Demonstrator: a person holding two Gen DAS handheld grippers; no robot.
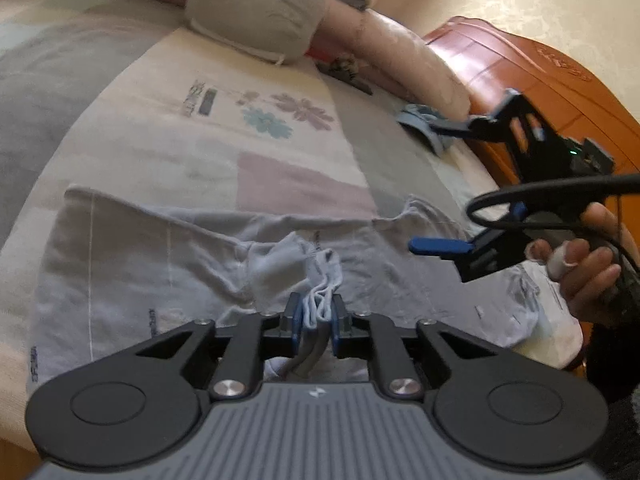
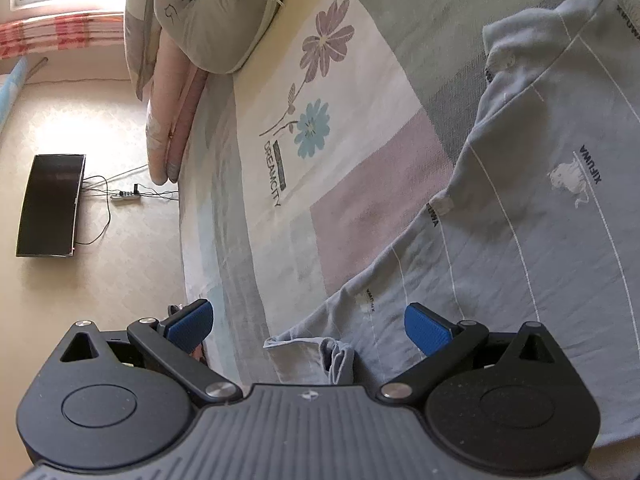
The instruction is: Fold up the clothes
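- Pale grey-blue garment [image 2: 540,216] with thin white lines and small printed logos lies spread on the patterned bedsheet [image 1: 280,160], partly bunched near its middle; a cuff or hem end [image 2: 312,356] lies turned up at the near edge.
- Left gripper [image 1: 318,314]: clenched on a bunched, layered wad of the garment's edge, the fabric stacked in several folds between the blue pads.
- Right gripper [image 2: 310,326]: released, jaws wide, poised over the turned-up end without touching it. The person's hand [image 1: 580,264] holds it clear of the cloth.
- Risk: the left grip holds several layers unevenly; a pull could let inner layers slip, leaving a crooked fold.
- Risk: lifting from one pinched point only would drag the rest of the garment across the sheet and deepen the wrinkles.
- Risk: the right gripper, closing here, might catch only the top layer, or the sheet with it.
- Grey cushion [image 2: 212,12] and folded pink bedding [image 2: 176,120] sit well apart; no hazard there.
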